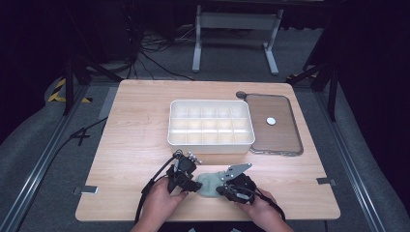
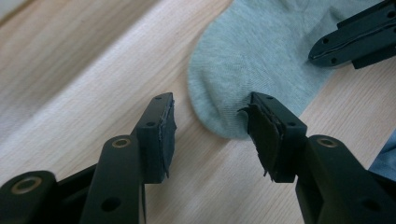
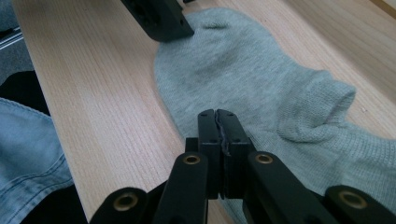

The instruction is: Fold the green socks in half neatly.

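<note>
The soft grey-green knitted sock (image 1: pixel 209 184) lies flat near the table's front edge, its rounded toe end just ahead of the spread left gripper (image 2: pixel 212 133), while the right gripper (image 3: pixel 218 122), pressed together, rests on its other side.

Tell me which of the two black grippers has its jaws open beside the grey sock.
The left gripper: its jaws stand apart at the grey sock's rounded end, while the right gripper has its jaws shut.
</note>
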Motion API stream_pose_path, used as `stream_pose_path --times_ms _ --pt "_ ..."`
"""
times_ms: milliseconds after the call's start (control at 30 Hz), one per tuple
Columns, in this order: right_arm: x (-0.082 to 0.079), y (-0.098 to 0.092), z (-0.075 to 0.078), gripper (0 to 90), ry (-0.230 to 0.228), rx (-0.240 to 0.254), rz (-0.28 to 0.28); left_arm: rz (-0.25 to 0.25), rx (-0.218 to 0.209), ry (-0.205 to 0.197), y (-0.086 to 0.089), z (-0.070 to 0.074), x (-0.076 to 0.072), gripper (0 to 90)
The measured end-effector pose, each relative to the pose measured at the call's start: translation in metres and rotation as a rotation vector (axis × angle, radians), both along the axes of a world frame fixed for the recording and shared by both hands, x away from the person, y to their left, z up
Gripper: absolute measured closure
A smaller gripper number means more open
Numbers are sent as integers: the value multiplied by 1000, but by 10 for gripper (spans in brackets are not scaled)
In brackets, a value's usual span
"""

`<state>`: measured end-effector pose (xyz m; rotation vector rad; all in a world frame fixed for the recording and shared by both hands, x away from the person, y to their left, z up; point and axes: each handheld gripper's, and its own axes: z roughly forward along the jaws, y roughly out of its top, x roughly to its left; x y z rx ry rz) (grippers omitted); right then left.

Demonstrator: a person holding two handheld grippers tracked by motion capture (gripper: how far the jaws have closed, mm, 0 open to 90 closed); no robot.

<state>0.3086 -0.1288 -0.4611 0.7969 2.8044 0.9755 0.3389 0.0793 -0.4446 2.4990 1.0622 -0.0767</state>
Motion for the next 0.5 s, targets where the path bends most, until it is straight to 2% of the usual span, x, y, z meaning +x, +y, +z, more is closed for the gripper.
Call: stream_pose_path --times_ms 200,300,333,400,500 --pt "-1 0 0 892 -6 -3 -2 -18 -4 12 -3 -2 -1 537" --pt "-1 1 0 892 -7 -1 -3 -33 -12 5 -9 -3 -4 613" --pt "-1 1 0 892 -6 -1 -5 -39 -12 17 -10 -3 -5 663" --pt "-1 1 0 892 -6 -2 -5 -56 -30 13 -11 -3 -5 742" --pt "1 0 0 891 9 2 -2 -82 -22 5 -12 0 -6 799"
